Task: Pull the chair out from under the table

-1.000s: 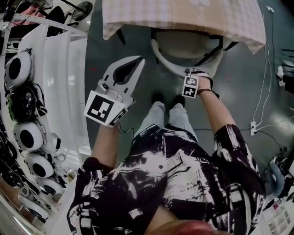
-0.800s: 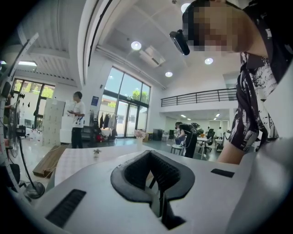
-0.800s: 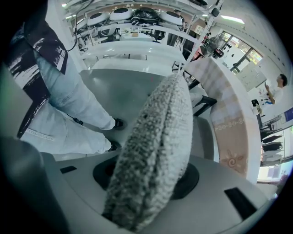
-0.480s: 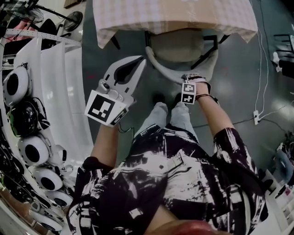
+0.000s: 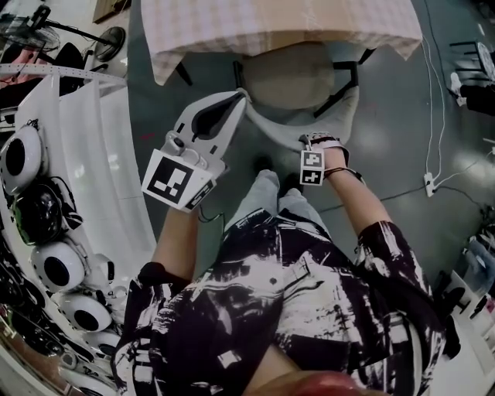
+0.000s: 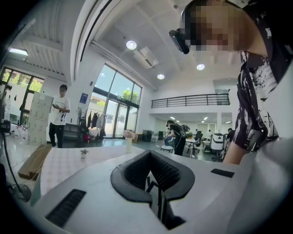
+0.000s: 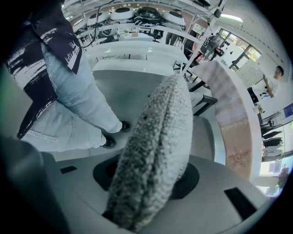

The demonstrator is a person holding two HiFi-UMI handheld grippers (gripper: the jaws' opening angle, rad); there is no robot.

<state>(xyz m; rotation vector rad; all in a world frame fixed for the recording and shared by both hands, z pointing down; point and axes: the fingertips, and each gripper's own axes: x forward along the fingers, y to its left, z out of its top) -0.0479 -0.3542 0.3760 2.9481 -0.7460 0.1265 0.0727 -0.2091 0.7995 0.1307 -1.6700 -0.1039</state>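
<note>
The chair (image 5: pixel 288 73) has a pale seat and a curved white backrest (image 5: pixel 267 124); its seat shows just below the checked tablecloth's (image 5: pixel 271 19) edge. My right gripper (image 5: pixel 313 145) points down and is shut on the backrest's top rim. In the right gripper view the fuzzy backrest (image 7: pixel 155 151) fills the gap of the right gripper (image 7: pixel 146 183), with the seat (image 7: pixel 203 137) beyond. My left gripper (image 5: pixel 238 99) hangs in the air left of the chair, level, shut and empty. In the left gripper view the left gripper (image 6: pixel 158 192) has its jaws together over the tabletop (image 6: pixel 68 160).
White shelving with round helmets (image 5: pixel 46 263) runs along the left. The person's feet (image 5: pixel 267 166) stand just behind the backrest. A power strip and cables (image 5: pixel 427 184) lie on the floor at right. A fan stand (image 5: pixel 108 42) is at the table's left corner.
The chair has slid out from under the table toward the person, with the right gripper still clamped on its backrest. More of the seat shows. The left gripper has stayed put.
</note>
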